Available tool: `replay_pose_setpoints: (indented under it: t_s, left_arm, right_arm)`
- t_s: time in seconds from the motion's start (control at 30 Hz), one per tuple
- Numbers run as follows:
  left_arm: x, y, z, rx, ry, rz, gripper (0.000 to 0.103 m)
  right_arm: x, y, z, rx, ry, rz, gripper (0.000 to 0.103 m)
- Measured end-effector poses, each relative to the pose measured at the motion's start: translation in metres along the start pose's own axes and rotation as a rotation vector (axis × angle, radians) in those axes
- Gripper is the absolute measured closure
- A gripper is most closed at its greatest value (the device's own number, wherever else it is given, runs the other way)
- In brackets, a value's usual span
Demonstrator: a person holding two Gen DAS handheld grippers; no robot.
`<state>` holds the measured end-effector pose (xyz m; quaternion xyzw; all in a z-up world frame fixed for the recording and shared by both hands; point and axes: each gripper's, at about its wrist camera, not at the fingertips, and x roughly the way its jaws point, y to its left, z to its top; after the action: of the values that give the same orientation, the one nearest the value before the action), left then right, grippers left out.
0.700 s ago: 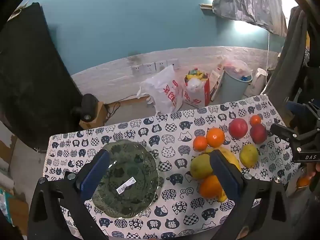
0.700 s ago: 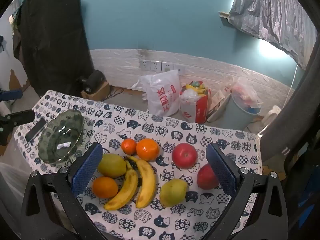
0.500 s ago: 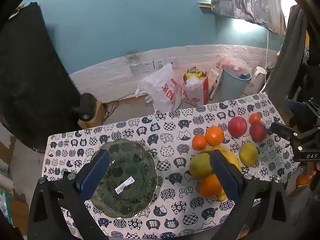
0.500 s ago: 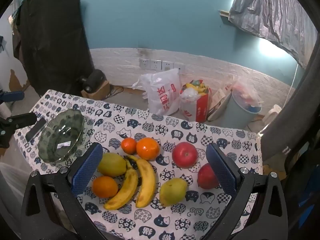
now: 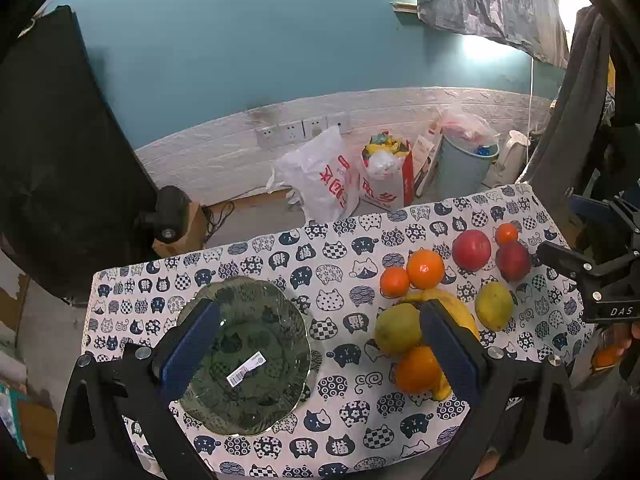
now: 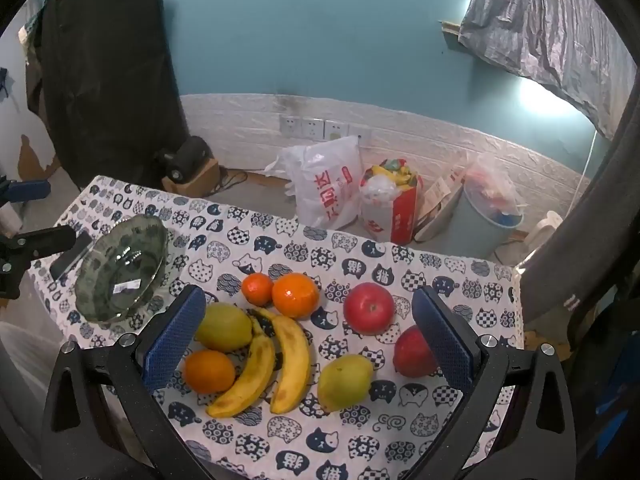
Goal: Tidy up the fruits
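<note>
A clear green glass bowl (image 5: 244, 356) (image 6: 120, 276) stands empty on the left of the cat-print tablecloth (image 5: 340, 248). The fruit lies loose on the right: two bananas (image 6: 294, 364), oranges (image 6: 295, 294) (image 6: 209, 371), a tangerine (image 6: 257, 288), two red apples (image 6: 369, 308) (image 6: 412, 352) and yellow-green pears (image 6: 345, 376) (image 6: 224, 326). My left gripper (image 5: 320, 320) hovers open above the bowl and the fruit's left side. Over the fruit pile my right gripper (image 6: 310, 300) hangs open too. Neither one holds anything.
A flat black object (image 6: 70, 254) lies beside the bowl near the table's left edge. Beyond the far edge, on the floor, stand a white plastic bag (image 6: 324, 184), a red bag (image 6: 394, 208) and a grey bin (image 6: 488, 220). A dark cloth hangs at right.
</note>
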<state>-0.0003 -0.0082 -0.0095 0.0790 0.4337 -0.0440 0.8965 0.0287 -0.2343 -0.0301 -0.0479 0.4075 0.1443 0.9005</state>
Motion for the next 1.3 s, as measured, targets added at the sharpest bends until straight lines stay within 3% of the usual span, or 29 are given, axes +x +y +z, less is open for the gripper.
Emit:
replay_pose_setpoints:
  t_s: [1.3]
  left_arm:
    - [0.0038, 0.0042, -0.0021, -0.013, 0.025, -0.009, 0.002]
  right_arm:
    - [-0.0031, 0.0047, 0.0018, -0.018, 0.012, -0.009, 0.002]
